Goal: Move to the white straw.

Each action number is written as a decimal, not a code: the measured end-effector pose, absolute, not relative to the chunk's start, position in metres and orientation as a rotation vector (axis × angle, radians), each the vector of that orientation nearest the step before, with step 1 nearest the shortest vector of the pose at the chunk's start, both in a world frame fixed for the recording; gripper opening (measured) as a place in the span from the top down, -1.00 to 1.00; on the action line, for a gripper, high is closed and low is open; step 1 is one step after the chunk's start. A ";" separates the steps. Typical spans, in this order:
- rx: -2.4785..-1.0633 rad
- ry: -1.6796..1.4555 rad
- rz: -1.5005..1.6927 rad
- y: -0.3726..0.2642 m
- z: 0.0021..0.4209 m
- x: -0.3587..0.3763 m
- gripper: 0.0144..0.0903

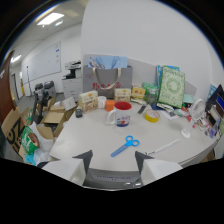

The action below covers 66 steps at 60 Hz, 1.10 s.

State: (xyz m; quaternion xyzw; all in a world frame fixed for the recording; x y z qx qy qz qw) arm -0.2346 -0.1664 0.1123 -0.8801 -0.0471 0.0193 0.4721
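The white straw [163, 147] lies flat on the pale round table [80, 135], ahead of my right finger and slightly to its right. Blue scissors [125, 146] lie just ahead of the fingers, left of the straw. My gripper [113, 159] is open with nothing between its fingers, and it hovers over the table's near edge, short of both the scissors and the straw.
Beyond the scissors stands a white mug with a red inside [120, 114], then an orange cup [110, 105] and a yellow tape roll [152, 116]. A grey bag [107, 80], small boxes and a green box [171, 86] line the back. Cardboard boxes [55, 117] sit on the floor to the left.
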 end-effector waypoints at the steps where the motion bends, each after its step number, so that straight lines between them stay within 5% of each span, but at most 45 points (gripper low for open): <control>1: -2.154 -0.117 0.047 -0.167 0.112 -0.234 -0.84; 43: -2.230 -0.086 -0.069 -0.199 0.071 -0.096 -0.84; 66: -2.236 -0.056 -0.060 -0.137 0.041 -0.043 -0.84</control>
